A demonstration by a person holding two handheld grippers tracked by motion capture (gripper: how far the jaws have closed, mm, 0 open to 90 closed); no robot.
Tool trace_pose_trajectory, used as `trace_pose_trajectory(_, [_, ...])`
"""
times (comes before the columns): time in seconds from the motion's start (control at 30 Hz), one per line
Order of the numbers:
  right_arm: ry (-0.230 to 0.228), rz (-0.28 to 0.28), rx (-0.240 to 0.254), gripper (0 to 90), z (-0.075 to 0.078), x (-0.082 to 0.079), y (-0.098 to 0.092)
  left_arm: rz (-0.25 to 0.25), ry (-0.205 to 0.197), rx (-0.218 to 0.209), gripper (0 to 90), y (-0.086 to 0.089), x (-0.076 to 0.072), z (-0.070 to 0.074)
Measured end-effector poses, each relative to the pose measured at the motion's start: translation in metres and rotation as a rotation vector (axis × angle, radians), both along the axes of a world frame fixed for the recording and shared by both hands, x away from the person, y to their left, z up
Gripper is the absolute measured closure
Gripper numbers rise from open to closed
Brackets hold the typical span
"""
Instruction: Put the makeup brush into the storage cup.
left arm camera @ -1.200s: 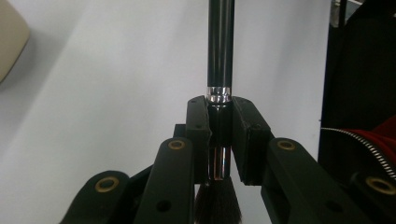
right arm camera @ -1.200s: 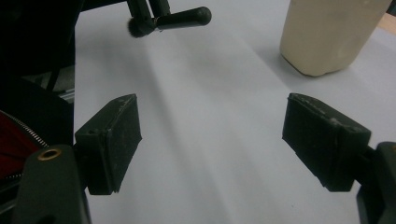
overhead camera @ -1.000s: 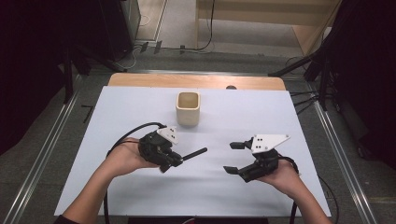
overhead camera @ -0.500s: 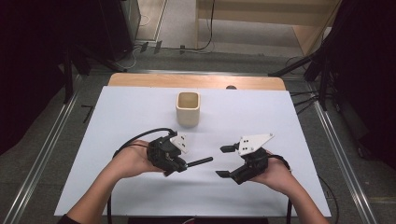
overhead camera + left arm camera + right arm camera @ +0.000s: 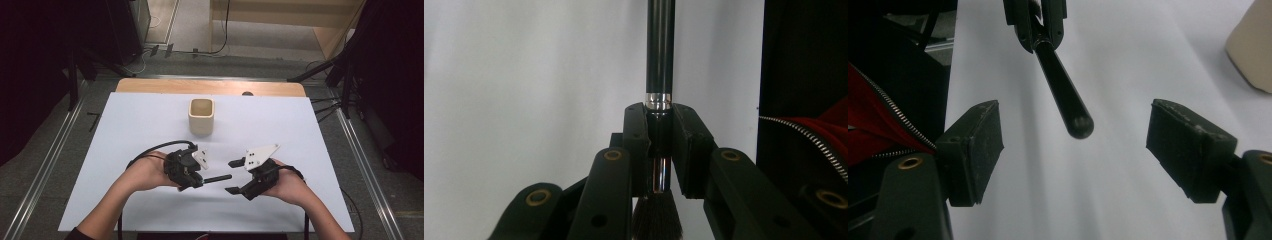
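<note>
Item: brush [image 5: 660, 60], a makeup-type brush with a round, glossy black handle, a bright silver metal band, a polished ferrule and a tuft of dark, soft bristles.
Position: held level above the bench between the two hands; in the high view its handle [image 5: 218, 178] points toward the right gripper.
Handle end: rounded, smooth, slightly shiny; in the right gripper view the brush [image 5: 1063, 92] ends between the right jaws without touching either pad.
Bristles: dark brown to black, fine, fanning at the bottom edge of the left gripper view, behind the grip.
Left gripper [image 5: 659, 145]: black, matte, with brass-coloured pivot pins; jaws clamped tight on the brush just below the silver band. Seen in the high view [image 5: 202, 179] with a grey three-cornered plate and a looping black cable.
Right gripper [image 5: 1075, 150]: black, jaws spread wide, pads flat, rectangular and grainy, holding nothing. In the high view [image 5: 235, 176] it faces the brush handle tip, close by.
Cup [image 5: 201, 116]: beige, squarish with rounded corners, matte, open-topped, upright, farther up the bench, well apart from both grippers.
Bench [image 5: 310, 140]: covered with a smooth white sheet; a strip of pale wood shows along the far edge.
Garment: red fabric with a metal zip at the edges of both gripper views.
</note>
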State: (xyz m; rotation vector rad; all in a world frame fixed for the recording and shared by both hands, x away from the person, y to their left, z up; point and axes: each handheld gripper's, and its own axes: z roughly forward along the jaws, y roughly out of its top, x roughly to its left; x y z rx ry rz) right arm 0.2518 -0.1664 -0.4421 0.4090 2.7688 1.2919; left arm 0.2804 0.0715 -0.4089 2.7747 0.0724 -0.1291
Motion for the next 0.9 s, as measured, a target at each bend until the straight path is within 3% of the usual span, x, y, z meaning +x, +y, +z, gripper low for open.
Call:
trace_pose_trajectory(0.37, [0.018, 0.026, -0.033, 26.0, -0.006, 0.003, 0.013, -0.045, -0.032, 0.028, 78.5, -0.002, -0.002, -0.003])
trace_pose_trajectory(0.5, [0.026, 0.033, -0.064, 28.2, -0.009, 0.004, 0.018, -0.052, -0.054, 0.063, 78.4, -0.004, -0.003, -0.004])
trace_pose_trajectory(0.67, [0.044, 0.021, -0.085, 32.1, -0.011, 0.003, 0.022, -0.051, -0.045, 0.061, 78.4, -0.005, -0.004, -0.004])
trace_pose_trajectory(0.9, [0.040, 0.020, -0.092, 38.4, -0.012, 0.003, 0.028, -0.078, -0.068, 0.073, 78.4, -0.010, -0.006, -0.003])
